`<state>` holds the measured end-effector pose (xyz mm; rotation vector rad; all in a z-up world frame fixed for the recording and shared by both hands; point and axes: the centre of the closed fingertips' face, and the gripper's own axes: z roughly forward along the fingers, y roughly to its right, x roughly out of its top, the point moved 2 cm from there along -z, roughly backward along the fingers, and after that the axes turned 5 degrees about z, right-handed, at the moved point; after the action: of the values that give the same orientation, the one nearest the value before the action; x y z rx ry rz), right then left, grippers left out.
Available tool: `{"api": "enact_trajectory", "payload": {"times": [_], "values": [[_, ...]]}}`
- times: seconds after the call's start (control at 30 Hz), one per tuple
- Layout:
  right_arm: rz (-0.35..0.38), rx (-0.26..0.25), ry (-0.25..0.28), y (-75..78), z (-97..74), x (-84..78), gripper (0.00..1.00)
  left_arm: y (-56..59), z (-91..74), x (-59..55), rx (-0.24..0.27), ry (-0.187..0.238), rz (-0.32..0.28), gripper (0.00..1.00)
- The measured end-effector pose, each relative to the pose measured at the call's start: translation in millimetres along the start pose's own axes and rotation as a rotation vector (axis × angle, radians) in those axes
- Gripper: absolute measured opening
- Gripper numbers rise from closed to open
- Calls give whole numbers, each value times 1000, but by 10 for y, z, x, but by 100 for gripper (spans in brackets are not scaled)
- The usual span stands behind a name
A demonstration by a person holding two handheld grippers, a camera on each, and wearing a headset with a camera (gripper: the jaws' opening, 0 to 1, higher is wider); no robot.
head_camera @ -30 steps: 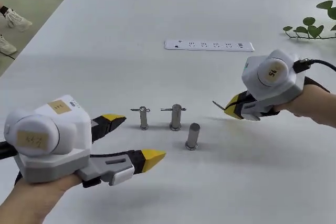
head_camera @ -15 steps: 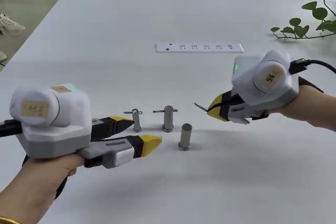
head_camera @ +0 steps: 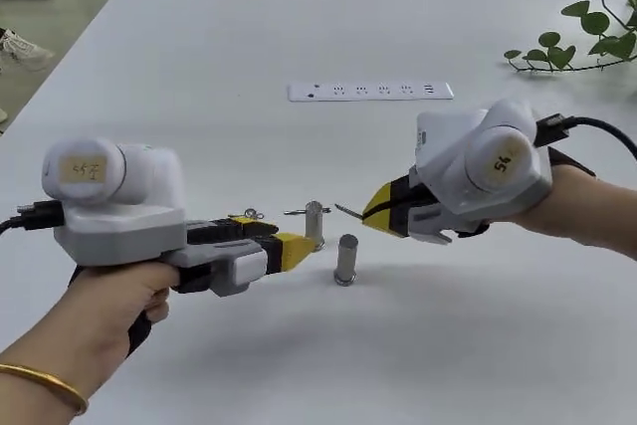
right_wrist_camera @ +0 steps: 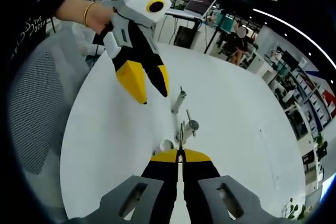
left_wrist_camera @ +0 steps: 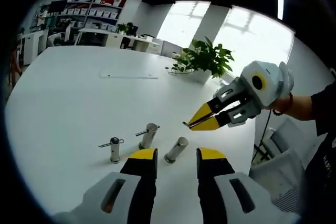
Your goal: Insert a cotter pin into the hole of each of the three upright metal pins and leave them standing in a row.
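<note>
Three upright metal pins stand mid-table. The left pin (head_camera: 253,217) and the middle pin (head_camera: 315,224) each carry a cotter pin through the top. The nearer right pin (head_camera: 345,259) is bare. My left gripper (head_camera: 289,248) is open with nothing in it, its tips just left of the pins and partly hiding the left pin. The left gripper view has the bare pin (left_wrist_camera: 176,149) just ahead of the left gripper (left_wrist_camera: 176,155). My right gripper (head_camera: 373,212) is shut on a cotter pin (head_camera: 344,211), which points at the middle pin. The held cotter pin (right_wrist_camera: 181,135) hovers above the bare pin (right_wrist_camera: 167,144).
A white power strip (head_camera: 370,92) lies farther back on the white table (head_camera: 199,67). A green plant (head_camera: 577,42) trails at the back right. A person's shoe (head_camera: 22,44) is on the floor past the left edge.
The right gripper has carried the cotter pin left, close to the middle pin. The left gripper has moved right, up to the pins, with its jaws narrower than before.
</note>
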<state>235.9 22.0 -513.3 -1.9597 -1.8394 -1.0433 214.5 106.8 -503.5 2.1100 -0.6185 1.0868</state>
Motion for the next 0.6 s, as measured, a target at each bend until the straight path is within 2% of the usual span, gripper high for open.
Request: {"api": "enact_trajectory", "payload": {"times": [0.13, 0.33, 0.53, 0.6], "values": [[-8, 1, 16, -25, -1, 60, 0, 22, 31, 7, -12, -3, -24, 24], [-29, 14, 38, -109, 1, 164, 0, 83, 61, -11, -47, -15, -125, 18], [-75, 37, 49, -219, 11, 250, 0, 157, 75, 5, -85, -11, -176, 14], [-80, 45, 50, -252, 14, 267, 0, 154, 80, 7, -83, -9, -185, 13]]}}
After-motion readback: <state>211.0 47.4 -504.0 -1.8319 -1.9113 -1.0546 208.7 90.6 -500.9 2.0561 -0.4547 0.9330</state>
